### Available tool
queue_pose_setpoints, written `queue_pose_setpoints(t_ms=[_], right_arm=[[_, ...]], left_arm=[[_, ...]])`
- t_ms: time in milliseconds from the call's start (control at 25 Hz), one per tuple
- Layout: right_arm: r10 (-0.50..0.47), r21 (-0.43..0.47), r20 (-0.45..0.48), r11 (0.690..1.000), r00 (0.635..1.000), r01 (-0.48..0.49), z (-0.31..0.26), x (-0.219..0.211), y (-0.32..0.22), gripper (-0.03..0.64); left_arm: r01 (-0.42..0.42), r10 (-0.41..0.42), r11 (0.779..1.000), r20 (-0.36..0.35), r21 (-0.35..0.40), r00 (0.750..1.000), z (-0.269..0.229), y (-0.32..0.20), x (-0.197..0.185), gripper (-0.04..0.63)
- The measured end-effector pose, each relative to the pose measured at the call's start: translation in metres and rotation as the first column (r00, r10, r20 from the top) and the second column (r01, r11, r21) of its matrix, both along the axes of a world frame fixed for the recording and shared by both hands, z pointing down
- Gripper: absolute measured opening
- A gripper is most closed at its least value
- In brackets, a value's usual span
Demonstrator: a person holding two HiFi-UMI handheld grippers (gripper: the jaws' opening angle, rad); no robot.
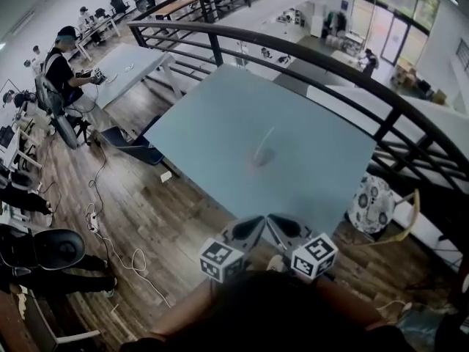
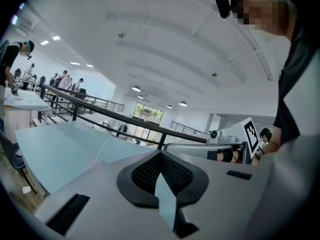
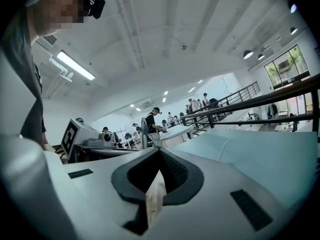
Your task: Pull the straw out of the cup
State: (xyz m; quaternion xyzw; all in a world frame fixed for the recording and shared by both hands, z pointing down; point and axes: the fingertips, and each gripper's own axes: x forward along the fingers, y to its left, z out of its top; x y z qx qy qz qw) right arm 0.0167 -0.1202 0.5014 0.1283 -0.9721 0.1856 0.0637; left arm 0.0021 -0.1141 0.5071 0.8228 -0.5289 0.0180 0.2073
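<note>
While I hold both grippers low at the bottom middle of the head view, just off the near edge of the pale blue table (image 1: pixel 212 116), the left gripper (image 1: pixel 251 226) and the right gripper (image 1: pixel 281 226) sit side by side, tips almost touching. Each has its jaws closed tip to tip and grips nothing. The cup (image 1: pixel 261 156) stands near the centre of the table, well apart from both, with the straw (image 1: pixel 269 138) in it, leaning toward the upper right. Bare tabletop lies between the cup and my grippers. A dark railing (image 1: pixel 330 72) runs behind the table. At the lower right stands a chair (image 1: pixel 371 202) with a patterned cushion. Cables (image 1: pixel 99 218) trail over the wooden floor at the left, and a person (image 1: pixel 64 68) sits at a second table (image 1: pixel 132 68) in the upper left.
</note>
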Motion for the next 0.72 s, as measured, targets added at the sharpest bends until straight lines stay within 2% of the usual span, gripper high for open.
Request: queue_pose_setpoints(t_ms=[240,400,520,720], right_arm=[[0.123,0.004,-0.02,0.992,0.992,-0.123,0.012,0.027,-0.043,0.011],[0.219,0.006,-0.034,0.976,0.975,-0.219,0.012,0.032,-0.062,0.011],[0.273,0.007,-0.042,0.962,0.961,-0.273,0.011,0.023,-0.07,0.011],[0.366,0.026,-0.042,0.93,0.929,-0.366,0.002,-0.012,-0.086,0.011]], left_arm=[[-0.107,0.107,0.994,-0.028,0.003,0.994,0.011,-0.043,0.021,0.011],[-0.204,0.204,0.979,-0.04,0.015,0.978,0.01,-0.065,0.028,0.011],[-0.268,0.269,0.963,-0.041,0.025,0.962,0.009,-0.078,0.02,0.011],[-0.354,0.356,0.934,-0.023,0.047,0.934,0.0,-0.094,-0.014,0.011]])
